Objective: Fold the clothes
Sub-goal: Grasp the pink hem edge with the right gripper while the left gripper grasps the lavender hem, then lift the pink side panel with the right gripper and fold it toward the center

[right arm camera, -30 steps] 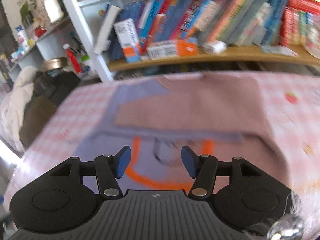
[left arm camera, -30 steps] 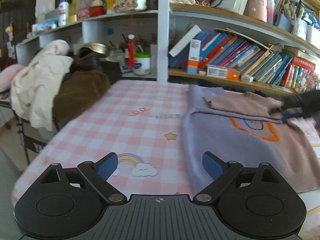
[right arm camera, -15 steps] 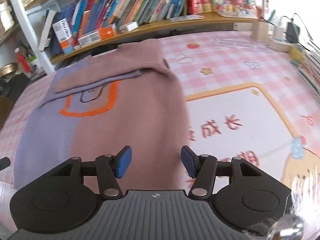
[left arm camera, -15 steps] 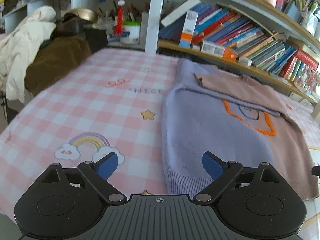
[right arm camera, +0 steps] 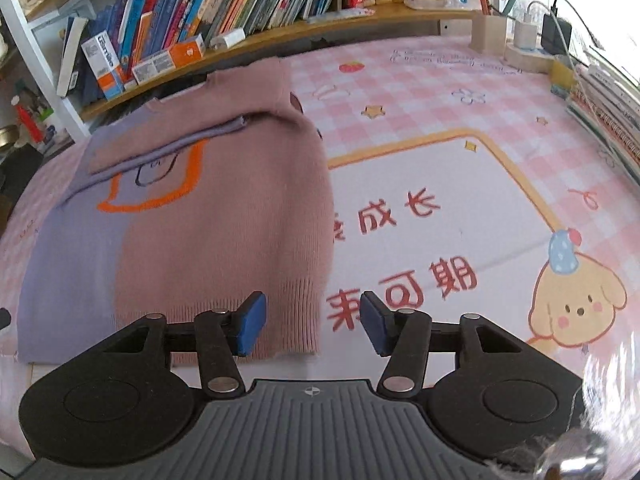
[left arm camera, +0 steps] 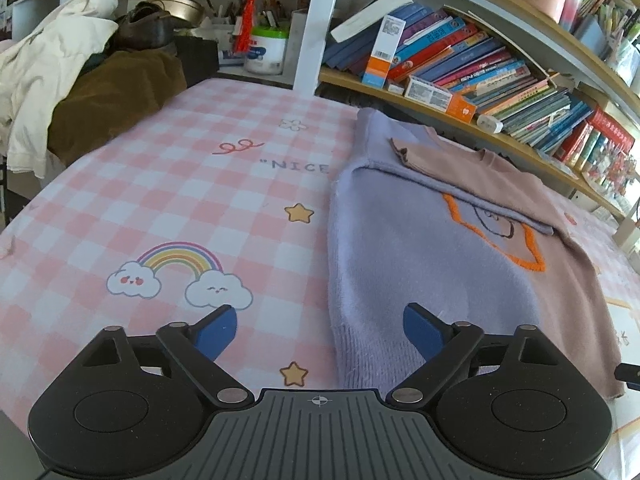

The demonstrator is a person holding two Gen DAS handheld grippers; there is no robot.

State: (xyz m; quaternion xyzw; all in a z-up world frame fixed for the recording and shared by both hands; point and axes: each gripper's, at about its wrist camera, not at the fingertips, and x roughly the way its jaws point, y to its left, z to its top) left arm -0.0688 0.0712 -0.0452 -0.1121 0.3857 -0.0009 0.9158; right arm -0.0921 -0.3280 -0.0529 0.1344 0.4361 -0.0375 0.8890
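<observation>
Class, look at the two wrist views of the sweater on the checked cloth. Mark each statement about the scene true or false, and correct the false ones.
1. The sweater lies flat on the checked tablecloth. True.
2. Both sleeves are spread out to the sides. False: they are folded across the chest.
3. The right claw grips the hem. False: its jaws are open, with the sweater's hem corner between them, unpressed.
4. The left claw is open at the lilac hem corner. True.
5. Books fill the shelf behind. True.
</observation>
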